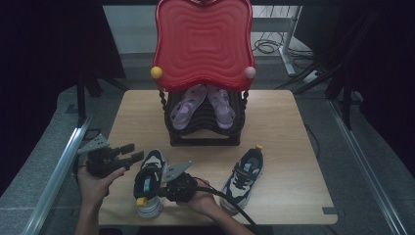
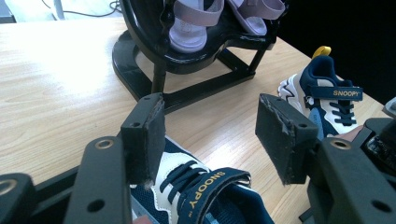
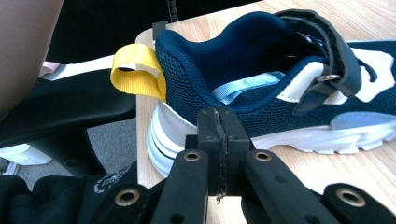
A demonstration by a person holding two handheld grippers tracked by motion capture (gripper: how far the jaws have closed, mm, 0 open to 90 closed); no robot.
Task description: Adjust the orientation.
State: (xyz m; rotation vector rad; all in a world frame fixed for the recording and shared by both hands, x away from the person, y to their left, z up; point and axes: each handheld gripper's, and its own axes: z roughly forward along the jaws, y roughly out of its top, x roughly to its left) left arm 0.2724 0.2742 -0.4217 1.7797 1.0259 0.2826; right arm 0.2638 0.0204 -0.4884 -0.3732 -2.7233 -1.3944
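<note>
High view has a kid's sneaker (image 1: 149, 183) sitting on the wooden worktop (image 1: 284, 122), near the front edge and well in front of the black shoe rack (image 1: 203, 132); it's navy mesh with a chunky white sole, cream side panels, a navy strap reading SNOOPY in gold letters and a yellow pull loop at the heel; toe points toward the rack, heel toward the person. Left gripper (image 1: 128, 152) hangs just left of that toe, fingers (image 2: 144, 135) spread wide with nothing between them; from its own view the strap sits right under the gap. Right gripper (image 3: 218, 135) is up against the side of the sneaker near the heel, fingers pressed together on nothing; can't tell if they actually touch the sole. The matching second sneaker (image 1: 243, 178) lies well to the right of the first, in front of the rack too; a pair of lilac sandals (image 1: 203, 105) rests on the rack under a red wavy tray (image 1: 203, 44).
</note>
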